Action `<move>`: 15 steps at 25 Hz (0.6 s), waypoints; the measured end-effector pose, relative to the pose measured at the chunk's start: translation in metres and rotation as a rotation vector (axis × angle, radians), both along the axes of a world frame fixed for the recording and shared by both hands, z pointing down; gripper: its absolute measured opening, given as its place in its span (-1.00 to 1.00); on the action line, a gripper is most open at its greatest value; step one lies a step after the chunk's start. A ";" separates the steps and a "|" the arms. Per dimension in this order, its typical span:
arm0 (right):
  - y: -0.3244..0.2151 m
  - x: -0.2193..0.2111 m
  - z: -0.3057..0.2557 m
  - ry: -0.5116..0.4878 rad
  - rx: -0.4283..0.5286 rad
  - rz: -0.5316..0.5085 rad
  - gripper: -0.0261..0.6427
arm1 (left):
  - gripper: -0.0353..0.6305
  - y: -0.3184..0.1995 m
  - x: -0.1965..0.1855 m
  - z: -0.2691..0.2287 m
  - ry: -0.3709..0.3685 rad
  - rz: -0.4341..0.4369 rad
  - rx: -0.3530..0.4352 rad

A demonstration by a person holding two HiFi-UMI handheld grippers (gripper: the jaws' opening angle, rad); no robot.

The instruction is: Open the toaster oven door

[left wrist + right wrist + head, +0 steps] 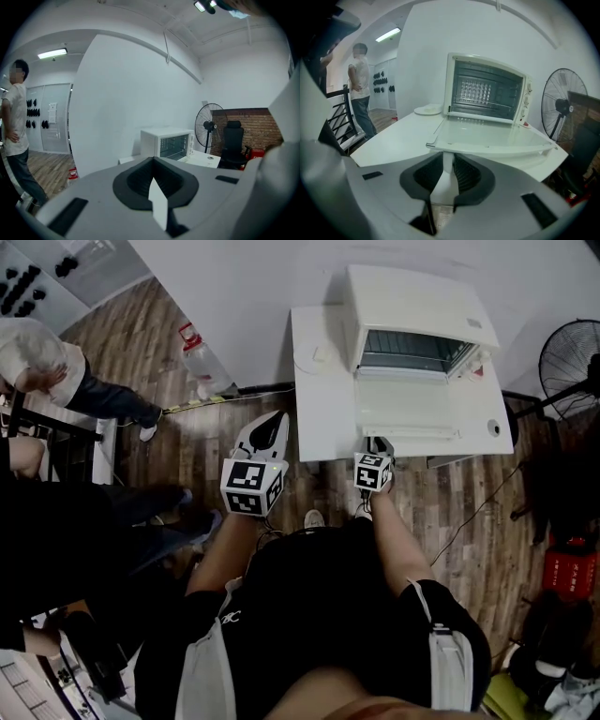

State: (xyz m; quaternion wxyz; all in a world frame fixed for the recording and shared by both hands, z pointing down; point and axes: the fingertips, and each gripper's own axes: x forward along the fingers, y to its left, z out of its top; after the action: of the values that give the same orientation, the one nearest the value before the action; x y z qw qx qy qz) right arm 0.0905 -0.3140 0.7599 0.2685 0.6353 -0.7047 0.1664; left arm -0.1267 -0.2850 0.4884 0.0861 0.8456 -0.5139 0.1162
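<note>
The white toaster oven (412,315) (487,89) (166,143) stands at the back of a white table (319,418). Its glass door (403,409) (487,136) lies folded down flat toward me. My right gripper (375,442) (449,161) is at the left end of the door's front edge. A white upright piece of the door handle sits between its dark pads, which close on it. Off the table's front left corner, my left gripper (270,427) (153,180) hangs shut and empty.
A white plate (309,357) (428,110) lies on the table left of the oven. A black standing fan (567,357) (562,101) is to the right. A person (56,376) (358,89) stands far left by a black railing. A water bottle (197,357) lies on the floor.
</note>
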 end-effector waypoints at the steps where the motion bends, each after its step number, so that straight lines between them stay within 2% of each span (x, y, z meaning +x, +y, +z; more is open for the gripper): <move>1: 0.000 -0.001 0.000 0.009 0.006 -0.001 -0.69 | -0.88 0.000 -0.001 0.000 0.001 -0.002 0.001; 15: 0.010 -0.001 0.003 -0.001 0.002 0.013 -0.71 | -0.88 0.000 0.002 -0.003 0.011 0.013 0.009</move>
State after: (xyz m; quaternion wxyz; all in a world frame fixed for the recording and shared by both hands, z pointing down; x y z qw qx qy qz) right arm 0.0900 -0.3038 0.7630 0.2663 0.6402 -0.7008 0.1677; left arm -0.1248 -0.2848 0.4857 0.0843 0.8500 -0.5082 0.1100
